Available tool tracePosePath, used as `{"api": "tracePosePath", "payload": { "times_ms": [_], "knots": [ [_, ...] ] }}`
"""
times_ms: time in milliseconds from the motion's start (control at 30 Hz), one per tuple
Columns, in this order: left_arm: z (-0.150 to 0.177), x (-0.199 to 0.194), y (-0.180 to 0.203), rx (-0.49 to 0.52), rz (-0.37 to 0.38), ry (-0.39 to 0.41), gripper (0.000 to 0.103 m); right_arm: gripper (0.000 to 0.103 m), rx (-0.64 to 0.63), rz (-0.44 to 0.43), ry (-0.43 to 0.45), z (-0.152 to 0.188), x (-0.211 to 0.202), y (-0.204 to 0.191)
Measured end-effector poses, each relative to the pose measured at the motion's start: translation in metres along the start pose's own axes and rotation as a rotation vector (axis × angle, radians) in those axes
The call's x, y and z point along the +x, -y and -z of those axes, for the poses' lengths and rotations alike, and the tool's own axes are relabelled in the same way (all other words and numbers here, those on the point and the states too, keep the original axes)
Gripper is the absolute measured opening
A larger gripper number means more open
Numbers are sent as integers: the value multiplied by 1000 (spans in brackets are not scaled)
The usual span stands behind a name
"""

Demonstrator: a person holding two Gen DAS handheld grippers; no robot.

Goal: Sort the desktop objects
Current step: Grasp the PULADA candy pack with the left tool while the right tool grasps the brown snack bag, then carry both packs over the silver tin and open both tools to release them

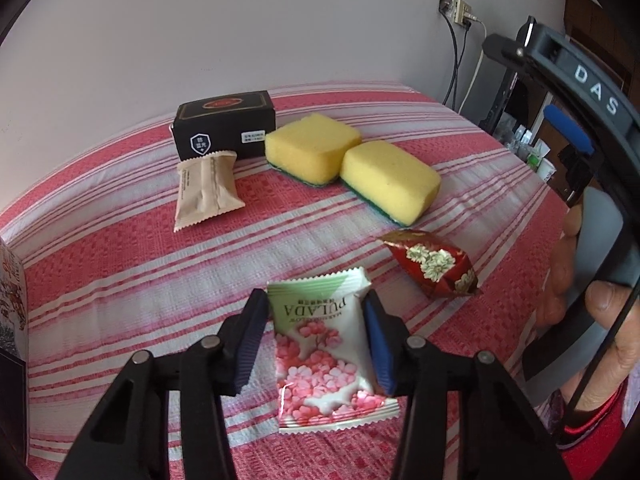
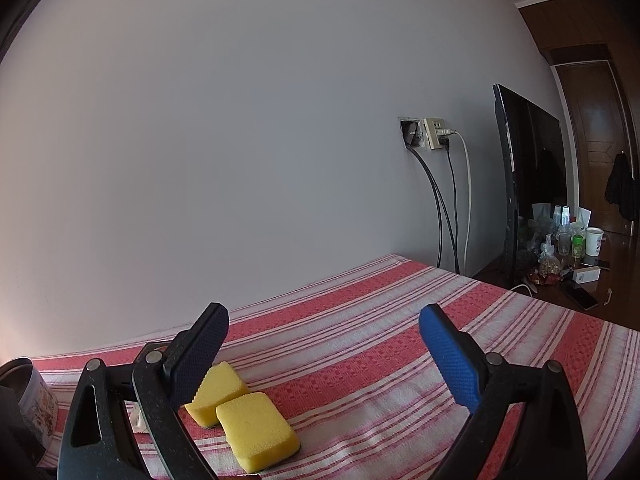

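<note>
Here the red-and-white striped cloth [image 1: 120, 248] carries a black box [image 1: 224, 124] at the back, two yellow sponges [image 1: 352, 164] touching beside it, a tan packet [image 1: 206, 190] and a red floral packet [image 1: 434, 264]. The left gripper [image 1: 316, 332] pinches the green-and-pink sachet [image 1: 324, 352] at the near edge. The right gripper [image 2: 324, 356] hangs spread wide, holding nothing.

The small print on the black rectangular box [image 1: 225, 126] is too small to read. In the right wrist view, a black finger covers part of the rear yellow sponge block [image 2: 218, 390], and the printed round tin [image 2: 36, 396] is cut off at the left edge. The bottles beside the dark flat screen [image 2: 528, 184] blur together.
</note>
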State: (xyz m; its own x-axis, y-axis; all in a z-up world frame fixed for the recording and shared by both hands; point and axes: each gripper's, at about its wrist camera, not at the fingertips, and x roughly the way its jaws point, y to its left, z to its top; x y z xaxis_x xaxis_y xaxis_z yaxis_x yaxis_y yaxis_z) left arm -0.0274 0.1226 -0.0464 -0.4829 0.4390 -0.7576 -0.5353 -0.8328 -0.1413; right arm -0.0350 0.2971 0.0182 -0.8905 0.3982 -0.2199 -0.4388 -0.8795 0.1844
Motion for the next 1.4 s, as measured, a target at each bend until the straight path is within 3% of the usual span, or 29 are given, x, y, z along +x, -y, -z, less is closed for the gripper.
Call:
{"api": "tracePosePath", "payload": {
  "times_ms": [100,200,300,400,533,633,767,900,967,1000,1033,1067,1200,1400],
  "knots": [
    [-1,-14,-18,-88,3,83,48,98,12,6,-7,1,1,3],
    [-2,-34,-24,-70,-118,204,48,98,28,10,-13,3,0,6],
    [-2,-47,-28,-52,-222,285,48,98,69,-24,-85,6,0,10],
    [-4,-49,-36,-84,-226,287,48,98,95,-127,-209,14,-1,11],
    [-4,-47,-39,-107,-200,276,48,98,29,-249,-381,31,-7,-1],
    [-4,-48,-37,-94,-215,283,48,97,-30,-283,-450,41,-9,-13],
    [-3,-47,-42,-110,-230,279,48,81,-122,-270,-542,55,-4,-30],
    [-2,-46,-47,-129,-230,266,48,76,-131,-245,-617,70,9,-31],
    [-2,-45,-46,-129,-231,262,48,60,-117,-253,-663,75,15,-30],
    [-2,-45,-46,-126,-231,260,48,57,-116,-244,-667,75,17,-30],
    [-1,-45,-45,-123,-230,259,48,46,-122,-244,-660,74,15,-30],
    [-1,-46,-44,-120,-229,259,48,42,-140,-249,-668,75,16,-32],
    [-1,-48,-45,-124,-224,267,48,41,-161,-252,-656,73,12,-36],
    [-2,-55,-51,-147,-213,285,48,41,-155,-274,-537,60,-8,-44]
  ]
}}
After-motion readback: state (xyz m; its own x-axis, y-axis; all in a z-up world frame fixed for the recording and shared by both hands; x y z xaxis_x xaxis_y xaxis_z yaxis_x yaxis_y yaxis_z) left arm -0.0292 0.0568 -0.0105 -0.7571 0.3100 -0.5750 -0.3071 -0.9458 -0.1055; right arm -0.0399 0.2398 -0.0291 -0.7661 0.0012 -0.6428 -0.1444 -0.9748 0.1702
